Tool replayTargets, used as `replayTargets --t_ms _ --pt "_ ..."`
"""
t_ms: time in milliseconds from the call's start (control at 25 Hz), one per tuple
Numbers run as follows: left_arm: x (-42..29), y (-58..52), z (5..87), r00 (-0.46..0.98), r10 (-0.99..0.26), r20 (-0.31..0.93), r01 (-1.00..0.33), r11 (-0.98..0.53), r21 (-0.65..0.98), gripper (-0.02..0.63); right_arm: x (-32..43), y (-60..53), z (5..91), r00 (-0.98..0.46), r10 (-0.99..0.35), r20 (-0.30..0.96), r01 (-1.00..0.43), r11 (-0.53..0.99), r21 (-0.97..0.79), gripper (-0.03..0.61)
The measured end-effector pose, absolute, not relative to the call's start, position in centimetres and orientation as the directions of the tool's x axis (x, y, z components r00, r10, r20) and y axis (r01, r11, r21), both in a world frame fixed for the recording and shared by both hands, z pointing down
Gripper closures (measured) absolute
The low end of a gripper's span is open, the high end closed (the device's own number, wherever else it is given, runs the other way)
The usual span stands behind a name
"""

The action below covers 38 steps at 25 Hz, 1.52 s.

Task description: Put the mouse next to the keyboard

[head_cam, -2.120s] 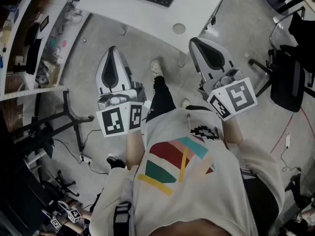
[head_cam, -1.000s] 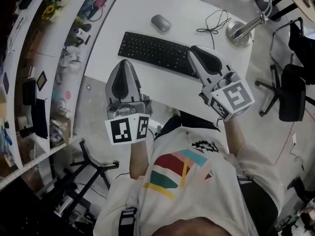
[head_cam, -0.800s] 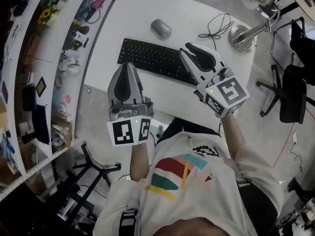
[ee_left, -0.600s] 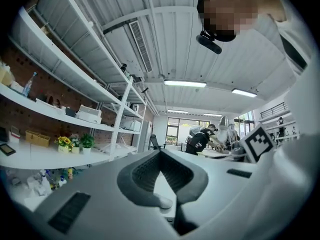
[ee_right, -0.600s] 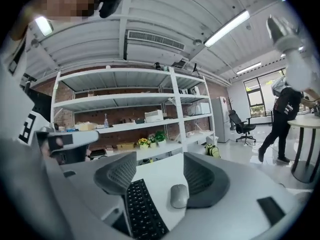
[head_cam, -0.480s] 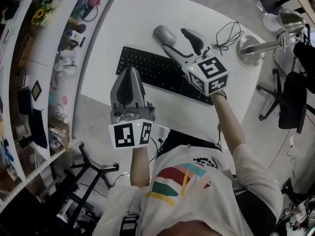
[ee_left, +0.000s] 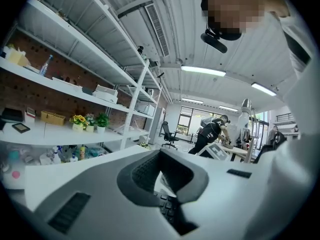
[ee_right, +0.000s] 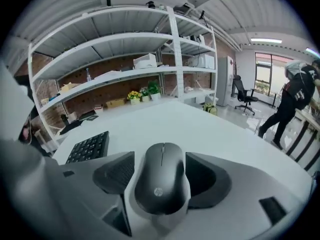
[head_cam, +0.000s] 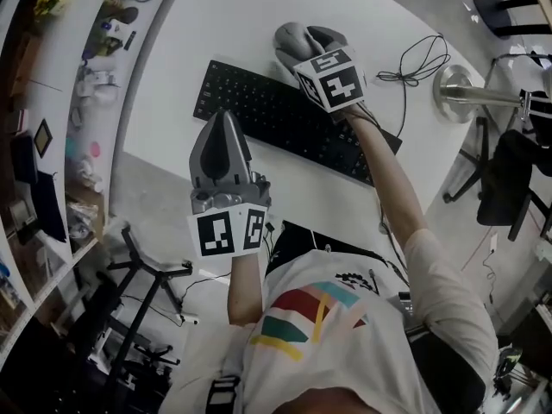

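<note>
A dark grey mouse [head_cam: 286, 40] lies on the white desk [head_cam: 216, 15], just beyond the far long edge of the black keyboard [head_cam: 259, 110]. My right gripper [head_cam: 309, 40] reaches over the keyboard. Its jaws are opening, one on each side of the mouse [ee_right: 161, 181]. In the right gripper view the pads [ee_right: 117, 174] stand close beside the mouse, and part of the keyboard [ee_right: 90, 146] shows at the left. My left gripper [head_cam: 222, 119] hovers shut over the keyboard's near edge with nothing held. In its own view, a few keyboard keys [ee_left: 167, 209] show below its jaws [ee_left: 160, 166].
A lamp base [head_cam: 457, 89] and a loose black cable [head_cam: 414, 63] sit at the desk's right end. Cluttered shelves [head_cam: 52, 102] run along the left. A dark office chair [head_cam: 504, 188] stands on the floor to the right. A person stands far off in the room [ee_right: 295, 99].
My right gripper has reached forward from the near side of the keyboard across it to the mouse, and its jaws have spread around it. The left gripper has stayed roughly where it was.
</note>
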State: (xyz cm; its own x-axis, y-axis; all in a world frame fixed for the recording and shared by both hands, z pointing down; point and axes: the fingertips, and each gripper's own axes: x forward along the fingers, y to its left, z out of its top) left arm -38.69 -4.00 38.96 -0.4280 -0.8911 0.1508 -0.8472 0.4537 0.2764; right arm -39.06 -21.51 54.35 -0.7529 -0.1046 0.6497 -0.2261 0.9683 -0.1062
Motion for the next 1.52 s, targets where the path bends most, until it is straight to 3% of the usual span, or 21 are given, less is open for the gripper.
replayTargets --t_ms 120,320,880,1520 --pt "-38.6 -4.5 39.2 -0.418 -0.895 0.153 -0.853 0.445 0.272 0.571 -39.3 -22.0 55.5 -0.728 -0.083 0.681 -0.260 0.952 -0.161 0.282" --pt "-38.6 -5.1 39.4 -0.414 -0.898 0.150 -0.855 0.441 0.273 0.571 -39.5 -22.2 56.3 -0.663 -0.119 0.739 -0.283 0.954 -0.100 0.284" --pt "-36.3 -7.1 35.6 -0.364 -0.928 0.078 -0.895 0.372 0.246 0.571 -38.3 -23.4 52.2 -0.720 -0.166 0.674 -0.330 0.936 -0.122 0.285" --pt "-26.4 -9.6 30.2 -0.188 -0.982 -0.028 -0.966 0.180 0.185 0.571 -20.0 -25.5 43.9 -0.688 -0.426 0.588 -0.579 0.811 -0.090 0.285"
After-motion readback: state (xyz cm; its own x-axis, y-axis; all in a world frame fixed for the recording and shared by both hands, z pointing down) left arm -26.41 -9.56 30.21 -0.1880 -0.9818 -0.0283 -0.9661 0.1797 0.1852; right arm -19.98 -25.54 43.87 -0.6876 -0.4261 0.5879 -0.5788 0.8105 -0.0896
